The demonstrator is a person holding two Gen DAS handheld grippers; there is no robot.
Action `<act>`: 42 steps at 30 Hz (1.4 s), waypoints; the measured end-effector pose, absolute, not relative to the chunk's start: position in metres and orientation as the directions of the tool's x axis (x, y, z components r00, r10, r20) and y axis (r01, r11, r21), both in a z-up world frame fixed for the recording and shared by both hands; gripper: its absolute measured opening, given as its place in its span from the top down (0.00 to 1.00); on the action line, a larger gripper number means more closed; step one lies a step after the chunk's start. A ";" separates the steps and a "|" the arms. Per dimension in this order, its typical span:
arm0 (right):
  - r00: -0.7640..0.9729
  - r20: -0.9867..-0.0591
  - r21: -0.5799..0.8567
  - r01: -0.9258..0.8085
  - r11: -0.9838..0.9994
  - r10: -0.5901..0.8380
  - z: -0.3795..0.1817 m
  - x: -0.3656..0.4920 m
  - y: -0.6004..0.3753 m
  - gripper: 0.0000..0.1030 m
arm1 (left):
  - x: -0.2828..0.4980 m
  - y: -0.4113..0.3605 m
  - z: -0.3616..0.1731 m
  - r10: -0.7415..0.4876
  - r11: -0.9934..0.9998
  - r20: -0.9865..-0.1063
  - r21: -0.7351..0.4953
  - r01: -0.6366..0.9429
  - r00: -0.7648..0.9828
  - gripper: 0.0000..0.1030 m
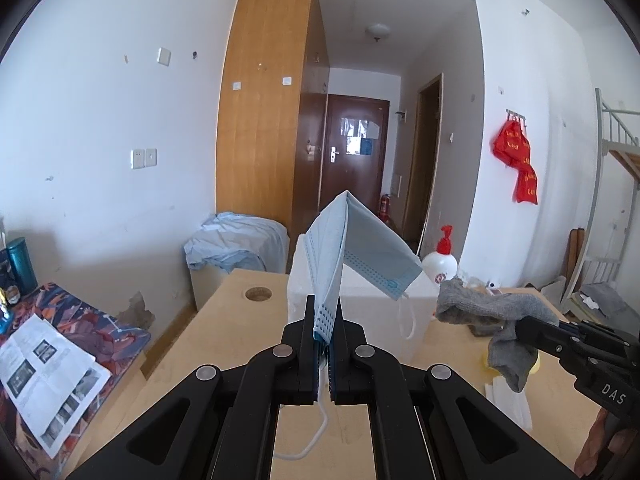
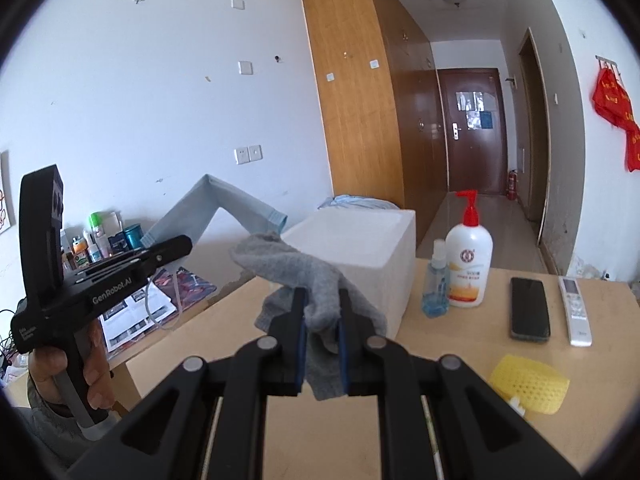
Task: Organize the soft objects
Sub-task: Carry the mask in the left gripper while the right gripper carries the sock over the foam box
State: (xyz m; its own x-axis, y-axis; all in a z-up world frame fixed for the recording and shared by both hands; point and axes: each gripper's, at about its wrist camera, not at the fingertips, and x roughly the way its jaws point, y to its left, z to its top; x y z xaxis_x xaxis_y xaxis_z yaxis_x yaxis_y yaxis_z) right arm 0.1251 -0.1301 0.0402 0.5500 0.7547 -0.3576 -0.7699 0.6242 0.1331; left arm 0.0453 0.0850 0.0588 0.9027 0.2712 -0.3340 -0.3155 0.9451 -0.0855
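Note:
My left gripper (image 1: 324,312) is shut on a light blue face mask (image 1: 360,252), which stands up folded over above the jaws; its white ear loop (image 1: 316,436) hangs down below them. The same mask (image 2: 216,208) and left gripper (image 2: 176,246) show at the left of the right wrist view, held by a hand (image 2: 60,368). My right gripper (image 2: 322,304) is shut on a grey sock (image 2: 304,276) that droops between and around the fingers. In the left wrist view that sock (image 1: 492,312) hangs from the right gripper (image 1: 520,326). A white foam box (image 2: 360,252) stands just beyond both, on the wooden table (image 2: 440,380).
On the table right of the box stand a small blue spray bottle (image 2: 436,288) and a white pump bottle (image 2: 468,256); a black phone (image 2: 530,308), a white remote (image 2: 576,308) and a yellow foam net (image 2: 528,384) lie nearby. A patterned surface with papers (image 1: 44,376) is at left.

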 end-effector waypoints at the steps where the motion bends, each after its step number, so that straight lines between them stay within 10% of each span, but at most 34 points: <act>1: 0.550 -0.356 0.135 -0.770 0.624 0.756 0.042 0.128 -0.129 0.85 | 0.049 0.087 0.061 0.273 0.944 -0.332 -0.087 -0.317 0.903 0.97; 42: 0.549 -0.433 0.066 -0.772 0.632 0.715 0.078 0.236 -0.060 0.84 | 0.194 0.119 0.067 0.265 0.952 -0.404 -0.034 -0.304 0.875 0.97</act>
